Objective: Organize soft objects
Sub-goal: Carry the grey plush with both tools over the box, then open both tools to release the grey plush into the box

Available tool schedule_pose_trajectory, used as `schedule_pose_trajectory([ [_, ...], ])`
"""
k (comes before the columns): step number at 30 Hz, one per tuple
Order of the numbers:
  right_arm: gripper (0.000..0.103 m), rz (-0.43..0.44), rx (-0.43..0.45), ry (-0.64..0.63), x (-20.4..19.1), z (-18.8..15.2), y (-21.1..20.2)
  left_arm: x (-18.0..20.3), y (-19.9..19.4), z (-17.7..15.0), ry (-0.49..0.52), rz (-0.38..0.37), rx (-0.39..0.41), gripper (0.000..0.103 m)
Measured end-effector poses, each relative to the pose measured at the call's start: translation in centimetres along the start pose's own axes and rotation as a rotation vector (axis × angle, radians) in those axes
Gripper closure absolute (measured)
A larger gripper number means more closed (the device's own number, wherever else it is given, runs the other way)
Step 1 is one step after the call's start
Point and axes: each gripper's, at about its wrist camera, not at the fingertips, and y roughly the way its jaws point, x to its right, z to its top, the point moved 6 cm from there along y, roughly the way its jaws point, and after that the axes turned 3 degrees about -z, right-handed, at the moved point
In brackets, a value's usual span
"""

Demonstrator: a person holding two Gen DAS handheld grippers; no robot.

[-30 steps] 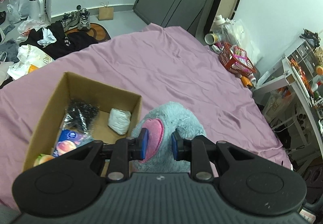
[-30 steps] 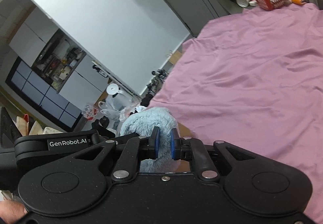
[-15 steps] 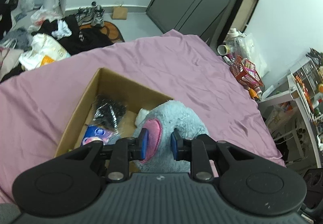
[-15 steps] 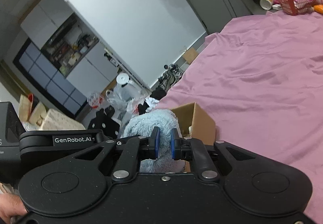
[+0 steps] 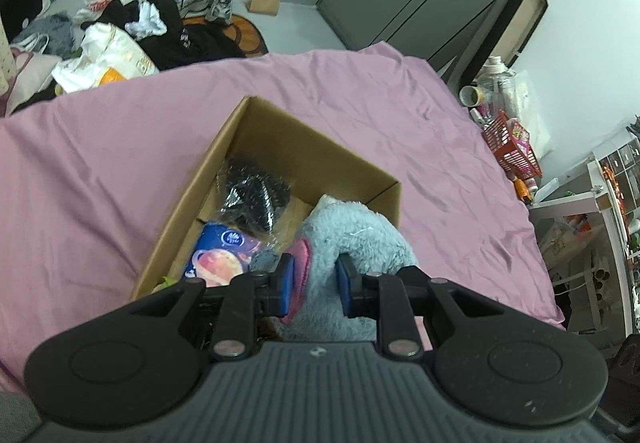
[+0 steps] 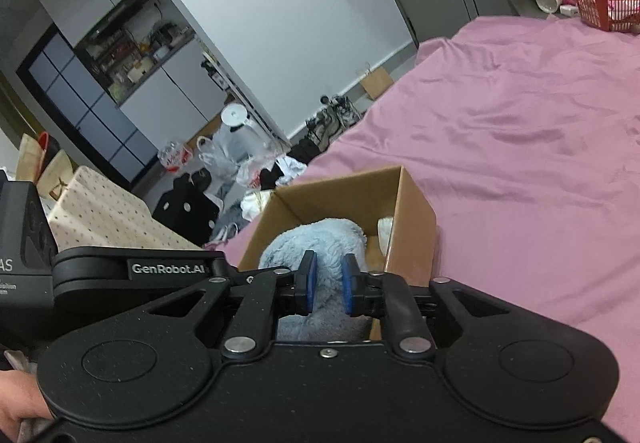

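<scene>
Now your blue plush toy (image 5: 352,231) has come over the cardboard box (image 5: 280,131), where a second ago it hung beside the wall at 3 o'clock; the left hand-held gripper (image 5: 314,283) is closed on its pink patch, the right hand-held gripper (image 6: 327,283) on its fur; its body hangs above the packets (image 5: 224,251) inside; I judge lowering and release come next, on the pink bed (image 5: 100,183).

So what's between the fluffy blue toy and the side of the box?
In the right wrist view, a white bundle sits between the fluffy blue toy and the box's right wall.
</scene>
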Motion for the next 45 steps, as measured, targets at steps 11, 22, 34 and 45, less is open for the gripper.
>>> schedule_pose_trajectory([
  [11, 0.077, 0.002, -0.027, 0.023, 0.6, 0.2, -0.4, -0.7, 3.2, -0.2, -0.031, 0.061, -0.044, 0.081],
  [22, 0.06, -0.015, -0.057, 0.079, 2.3, 0.6, -0.6, 0.7, 2.1, 0.7, 0.027, 0.132, -0.034, 0.053],
  [34, 0.005, -0.09, -0.006, 0.122, 3.8, 0.6, -4.4, 2.9, -2.2, -0.3, 0.08, 0.135, 0.0, 0.022],
  [45, 0.0, -0.169, 0.086, 0.124, 5.1, 0.4, -9.4, 5.8, -7.4, -2.7, 0.179, -0.005, 0.007, 0.002],
])
